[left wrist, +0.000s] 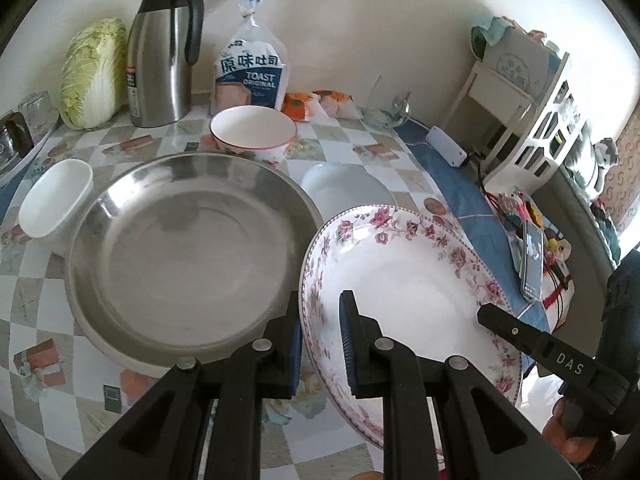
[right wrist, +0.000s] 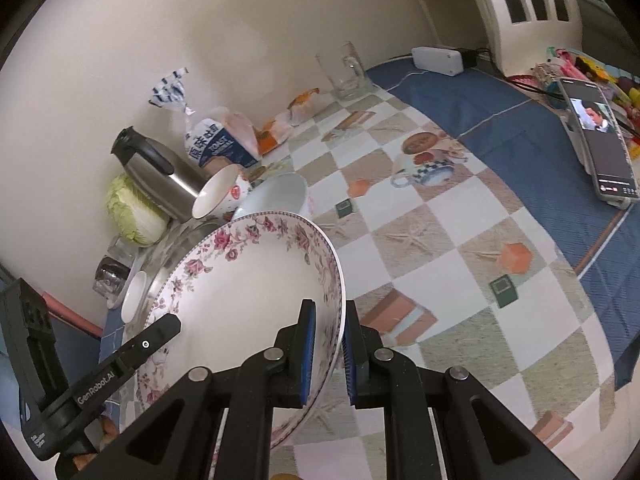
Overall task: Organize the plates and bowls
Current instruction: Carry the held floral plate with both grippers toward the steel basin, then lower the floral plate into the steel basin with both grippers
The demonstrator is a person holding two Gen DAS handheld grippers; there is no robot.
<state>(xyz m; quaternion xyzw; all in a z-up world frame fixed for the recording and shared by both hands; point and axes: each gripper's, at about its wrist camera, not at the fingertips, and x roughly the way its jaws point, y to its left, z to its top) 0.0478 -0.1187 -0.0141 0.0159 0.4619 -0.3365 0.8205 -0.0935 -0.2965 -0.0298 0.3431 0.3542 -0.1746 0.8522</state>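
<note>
Bread bag (left wrist: 251, 76), upper centre of the left wrist view: Chinese characters "原味吐司" above "TOAST ORIGINAL". Right gripper's (left wrist: 552, 356) arm, lower right of the same view: "DAS". Left gripper's (right wrist: 104, 380) arm, lower left of the right wrist view: "GenRobot.AI". Smaller print beneath it is illegible.

Home kitchen table, cabbage (left wrist: 94, 74), toast bag (left wrist: 251, 72)

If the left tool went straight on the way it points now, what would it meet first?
The left tool is already shut on the rim of the flowered plate, so the plate moves along with it. Beyond that, the line seems to lead to the white plate on the table, though depth is hard to judge.
</note>
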